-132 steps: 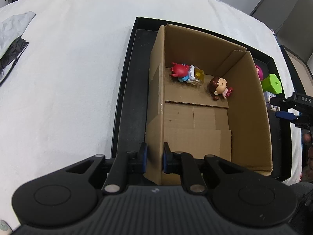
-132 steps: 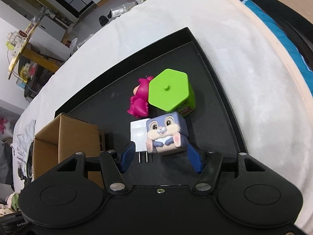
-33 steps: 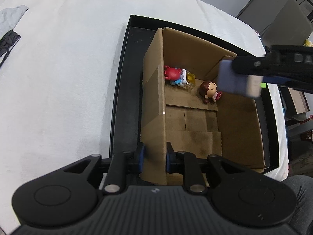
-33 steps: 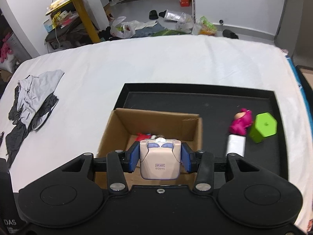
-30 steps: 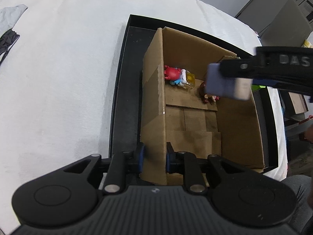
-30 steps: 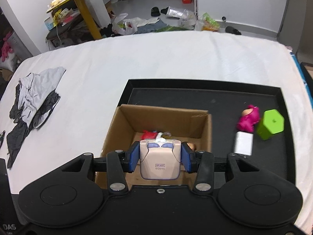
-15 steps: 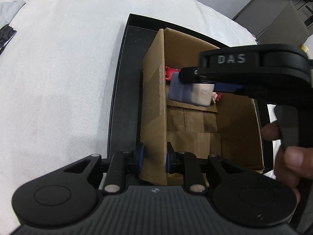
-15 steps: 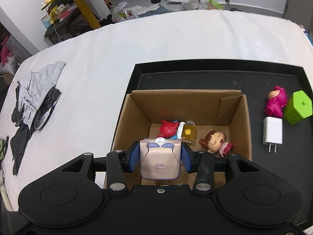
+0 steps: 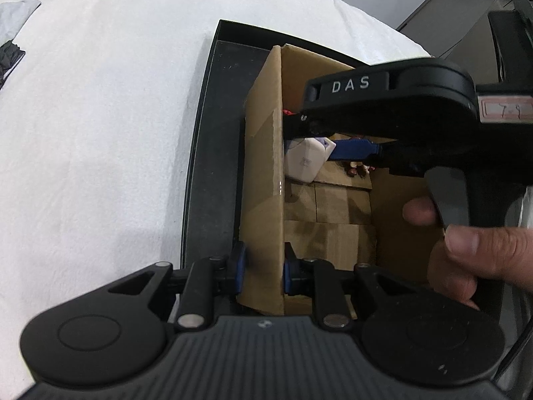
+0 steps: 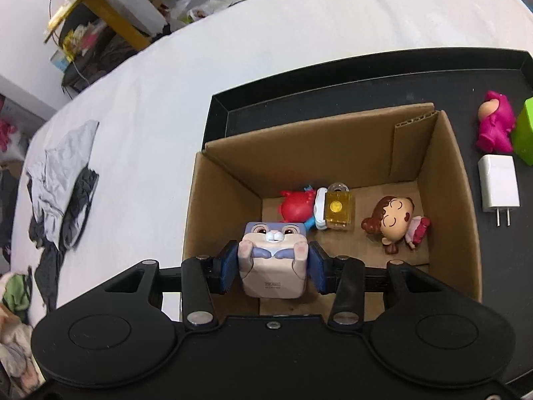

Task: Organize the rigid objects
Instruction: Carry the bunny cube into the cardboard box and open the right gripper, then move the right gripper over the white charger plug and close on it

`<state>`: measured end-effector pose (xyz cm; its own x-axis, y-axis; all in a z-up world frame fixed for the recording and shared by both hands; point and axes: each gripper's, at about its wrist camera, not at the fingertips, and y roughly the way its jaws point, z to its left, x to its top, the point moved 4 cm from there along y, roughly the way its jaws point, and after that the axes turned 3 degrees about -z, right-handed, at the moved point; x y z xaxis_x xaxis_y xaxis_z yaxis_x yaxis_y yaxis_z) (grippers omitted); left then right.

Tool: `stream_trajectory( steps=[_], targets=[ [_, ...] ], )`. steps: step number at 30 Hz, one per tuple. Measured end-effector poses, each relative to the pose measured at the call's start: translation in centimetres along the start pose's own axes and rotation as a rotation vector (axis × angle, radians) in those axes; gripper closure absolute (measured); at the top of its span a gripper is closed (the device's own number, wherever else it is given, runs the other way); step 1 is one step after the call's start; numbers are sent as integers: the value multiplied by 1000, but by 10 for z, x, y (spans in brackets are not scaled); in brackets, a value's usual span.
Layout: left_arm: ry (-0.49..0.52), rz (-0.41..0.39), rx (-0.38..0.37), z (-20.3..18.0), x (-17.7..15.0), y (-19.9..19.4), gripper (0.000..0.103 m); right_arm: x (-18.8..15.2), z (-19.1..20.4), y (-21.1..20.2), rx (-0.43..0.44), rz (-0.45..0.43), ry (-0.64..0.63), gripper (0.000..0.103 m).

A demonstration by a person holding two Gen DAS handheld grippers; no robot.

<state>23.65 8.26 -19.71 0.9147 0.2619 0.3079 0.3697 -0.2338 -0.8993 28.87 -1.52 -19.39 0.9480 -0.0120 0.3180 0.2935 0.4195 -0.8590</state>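
Note:
An open cardboard box (image 10: 446,180) stands in a black tray (image 10: 233,106). My right gripper (image 10: 272,263) is shut on a bunny cube toy (image 10: 271,266) and holds it low inside the box, at its left side. A red figure (image 10: 296,208), a yellow lock charm (image 10: 338,210) and a brown-haired doll (image 10: 393,223) lie on the box floor. My left gripper (image 9: 261,271) is shut on the box's near left wall (image 9: 263,180). In the left wrist view the right gripper (image 9: 333,148) and the cube toy (image 9: 306,163) show inside the box.
On the tray right of the box lie a white charger plug (image 10: 498,188), a pink figure (image 10: 494,125) and a green box (image 10: 524,133). Grey and black clothes (image 10: 61,180) lie on the white table at left.
My right gripper has carried the bunny cube from above the box down into it, near the red figure. My left gripper keeps its hold on the box wall.

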Motion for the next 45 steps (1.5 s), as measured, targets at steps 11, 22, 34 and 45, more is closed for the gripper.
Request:
stream_trajectory(
  steps=[11,22,34,45],
  targets=[
    [8,5,22,-4,2,1,84,9,-3,-18,76,-20,40,56],
    [4,-7,60,-8,-2,-3,86,8,-28,-61,98,-58,11,49],
    [-10,-10,104,-11,-4,-6,88,8,-52,-94,131,-89,-14,41],
    [-67,-30,130,-12,-5,-9,89,7,-93,-117,122,-99,3,34]
  ],
)
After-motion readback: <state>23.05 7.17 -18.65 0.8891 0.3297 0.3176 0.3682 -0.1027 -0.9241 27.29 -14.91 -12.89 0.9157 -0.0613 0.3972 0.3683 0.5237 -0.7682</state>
